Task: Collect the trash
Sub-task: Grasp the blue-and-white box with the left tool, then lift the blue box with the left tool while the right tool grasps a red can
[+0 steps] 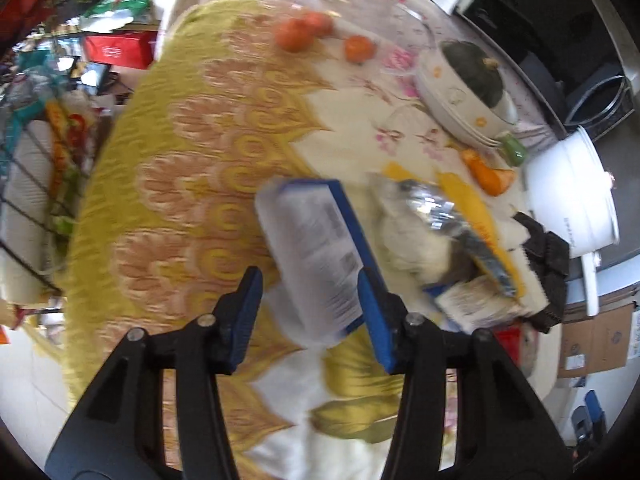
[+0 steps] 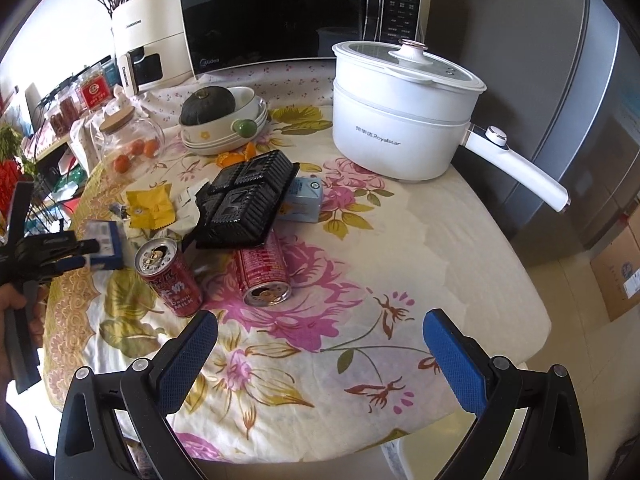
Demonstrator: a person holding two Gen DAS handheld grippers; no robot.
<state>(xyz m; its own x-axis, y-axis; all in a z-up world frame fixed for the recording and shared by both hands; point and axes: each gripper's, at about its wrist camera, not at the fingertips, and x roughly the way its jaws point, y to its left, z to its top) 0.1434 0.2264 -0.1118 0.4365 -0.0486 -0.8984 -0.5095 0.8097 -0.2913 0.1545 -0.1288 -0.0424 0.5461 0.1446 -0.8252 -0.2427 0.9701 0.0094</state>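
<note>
A small blue-and-white carton [image 1: 316,256] lies on the yellow-patterned tablecloth between the fingers of my left gripper [image 1: 308,280]. The right pad touches its blue side; the left pad stands clear of it. From the right wrist view this gripper [image 2: 90,254], held by a hand, reaches the same carton [image 2: 106,242] at the table's left edge. My right gripper [image 2: 320,344] hangs wide open over the table's front, holding nothing. Ahead of it are a tilted red milk can [image 2: 168,276], a second red can [image 2: 262,272] on its side, a black plastic tray [image 2: 248,200], a yellow wrapper [image 2: 150,208] and a light-blue carton [image 2: 300,200].
A white electric pot [image 2: 400,120] with a long handle stands back right, before a microwave [image 2: 280,12]. Stacked bowls holding a dark squash [image 2: 208,106] and a glass jar [image 2: 132,140] with small oranges sit back left. Orange peel [image 2: 236,156] lies nearby. A cardboard box [image 2: 620,272] is on the floor.
</note>
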